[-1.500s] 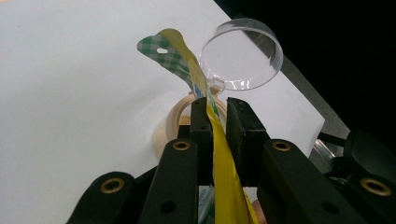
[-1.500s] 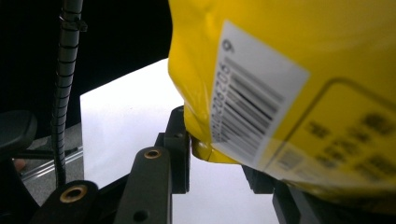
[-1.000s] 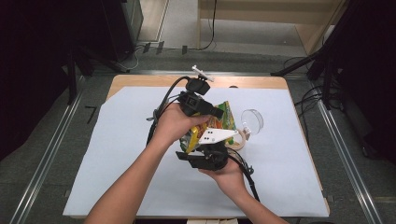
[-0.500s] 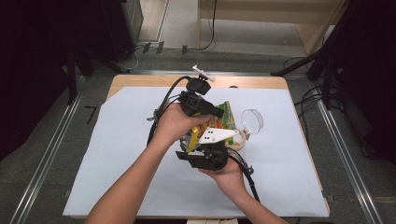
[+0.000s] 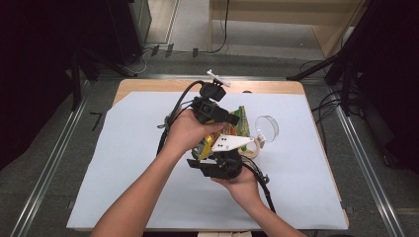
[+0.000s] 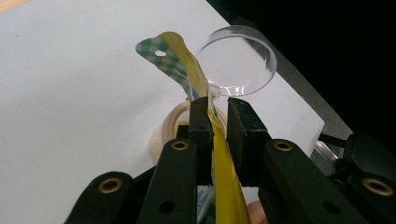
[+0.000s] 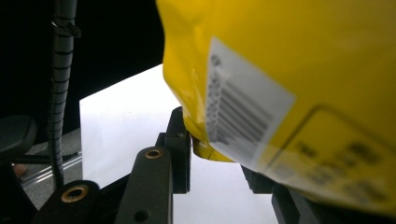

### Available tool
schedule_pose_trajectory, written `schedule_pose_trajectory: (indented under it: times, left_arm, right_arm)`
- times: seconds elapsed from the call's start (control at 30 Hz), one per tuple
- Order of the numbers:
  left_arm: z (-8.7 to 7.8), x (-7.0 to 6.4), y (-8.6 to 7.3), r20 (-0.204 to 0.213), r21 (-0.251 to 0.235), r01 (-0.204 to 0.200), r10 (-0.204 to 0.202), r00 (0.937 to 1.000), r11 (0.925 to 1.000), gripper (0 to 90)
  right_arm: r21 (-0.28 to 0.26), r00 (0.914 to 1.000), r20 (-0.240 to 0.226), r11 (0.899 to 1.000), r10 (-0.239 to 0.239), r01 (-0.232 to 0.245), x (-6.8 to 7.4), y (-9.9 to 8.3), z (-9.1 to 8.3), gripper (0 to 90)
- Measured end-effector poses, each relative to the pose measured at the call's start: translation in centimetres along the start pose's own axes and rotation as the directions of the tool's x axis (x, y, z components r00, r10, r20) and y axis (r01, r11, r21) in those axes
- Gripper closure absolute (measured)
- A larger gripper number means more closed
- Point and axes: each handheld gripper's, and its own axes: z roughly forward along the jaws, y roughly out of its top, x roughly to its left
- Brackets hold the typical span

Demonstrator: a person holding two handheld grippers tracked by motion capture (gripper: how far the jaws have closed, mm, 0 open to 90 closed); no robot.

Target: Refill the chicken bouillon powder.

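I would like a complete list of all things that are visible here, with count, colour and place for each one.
Snack bag: one, yellow with a green checked top edge, held above the table between both tongs.
Clear round dish: one, transparent, on the white sheet, right of the bag.
Tape roll: one, beige, on the sheet beside the dish.
White sheet: one, covering the table.
Table: one, light wood, edge visible at the far side.
Left tongs: one, black, shut on the bag's top edge.
Right tongs: one, black, shut on the bag's lower corner.
Hands: two, holding the tongs.
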Motion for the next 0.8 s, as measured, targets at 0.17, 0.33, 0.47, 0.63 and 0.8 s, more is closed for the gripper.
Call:
schedule_pose_trajectory:
  times: [0.17,0.33,0.47,0.63,0.8]
  left_arm:
    - [0.11,0.31,0.03,0.001,0.007,0.007,-0.007,1.0,0.9999,81.5]
    - [0.09,0.38,0.04,-0.001,0.011,0.01,-0.01,0.9999,0.9999,81.7]
    - [0.11,0.41,0.04,0.002,0.011,0.012,-0.012,0.9999,0.9999,81.7]
    - [0.07,0.42,0.03,0.002,0.013,0.013,-0.013,0.9999,0.9998,81.7]
    - [0.08,0.31,-0.04,0.006,0.008,0.009,-0.009,0.9999,0.9999,81.4]
  right_arm:
    - [0.001,1.0,0.002,1.0,0.002,-0.002,0.0,-0.05,0.0,69.2]
    - [0.001,1.0,0.001,1.0,0.003,-0.003,0.07,0.01,0.01,69.1]
    - [0.002,1.0,0.0,1.0,0.004,-0.004,0.07,0.01,0.01,69.2]
    - [0.004,1.0,0.001,1.0,0.007,-0.007,0.17,0.05,-0.04,69.1]
    - [0.005,1.0,0.005,1.0,0.0,0.0,0.19,0.01,-0.02,69.2]
